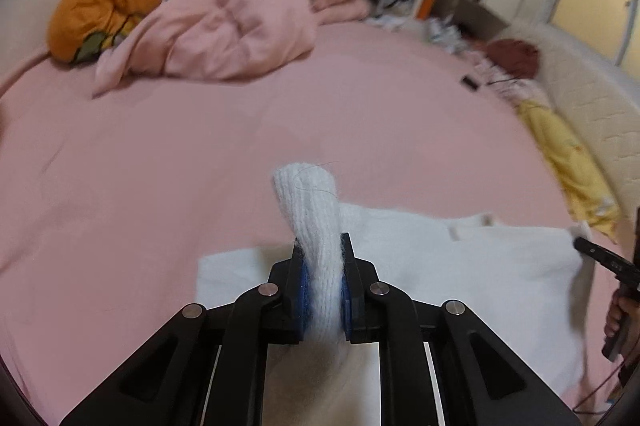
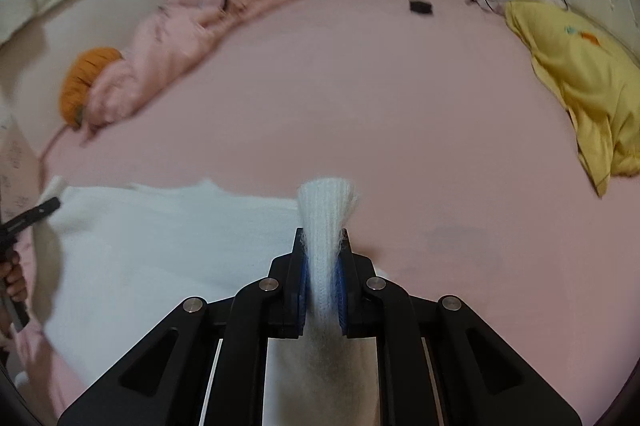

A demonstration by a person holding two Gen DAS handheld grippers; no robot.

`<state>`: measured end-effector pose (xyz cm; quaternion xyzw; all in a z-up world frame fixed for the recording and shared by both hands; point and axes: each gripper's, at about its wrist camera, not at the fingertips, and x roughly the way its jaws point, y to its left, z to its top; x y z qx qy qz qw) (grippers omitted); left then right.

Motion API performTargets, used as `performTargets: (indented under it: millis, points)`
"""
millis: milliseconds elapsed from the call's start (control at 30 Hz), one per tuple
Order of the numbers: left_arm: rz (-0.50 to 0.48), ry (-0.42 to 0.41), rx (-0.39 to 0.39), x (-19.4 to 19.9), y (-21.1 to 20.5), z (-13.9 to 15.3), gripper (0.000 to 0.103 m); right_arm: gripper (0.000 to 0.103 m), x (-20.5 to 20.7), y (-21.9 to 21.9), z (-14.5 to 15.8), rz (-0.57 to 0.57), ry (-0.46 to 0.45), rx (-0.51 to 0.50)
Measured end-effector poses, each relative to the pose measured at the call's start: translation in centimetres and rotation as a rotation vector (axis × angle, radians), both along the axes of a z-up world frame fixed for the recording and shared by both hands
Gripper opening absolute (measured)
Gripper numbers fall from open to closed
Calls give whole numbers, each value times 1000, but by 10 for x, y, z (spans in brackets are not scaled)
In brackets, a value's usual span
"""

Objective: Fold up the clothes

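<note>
A white ribbed-knit sweater [image 1: 472, 266] lies spread on the pink bed sheet [image 1: 200, 166], fuzzy and soft. The left gripper [image 1: 323, 254] is clamped on a bunched fold, the right gripper [image 2: 323, 250] on another, perhaps a cuff.
</note>
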<state>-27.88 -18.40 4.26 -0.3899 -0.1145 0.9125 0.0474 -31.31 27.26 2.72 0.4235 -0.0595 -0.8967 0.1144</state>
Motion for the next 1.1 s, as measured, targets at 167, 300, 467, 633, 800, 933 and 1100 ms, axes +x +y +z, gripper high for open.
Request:
performTargets:
  millis: [167,300,467,633,800,933,1100]
  points:
    - [-34,101,66,48,-6,49,14,12,37,-4,52,60,87,-83]
    - [-59,156,125,106,-18,83,14,12,93,9,98,87,162,-192]
    - [-50,181,187,198,-42,106,14,12,178,31,126,104,193,-246]
    - [-5,51,268,290,-58,83,14,12,262,49,117,100,105,-279]
    - [23,-197,235,354,-42,20,13,12,328,41,54,49,-181,-260]
    - [50,-311,248,379,-35,-22,13,12,354,35,-10,-60,-424,-300]
    - [125,-337,234,386,-46,-23,14,15,363,28,-16,-116,-467,-102]
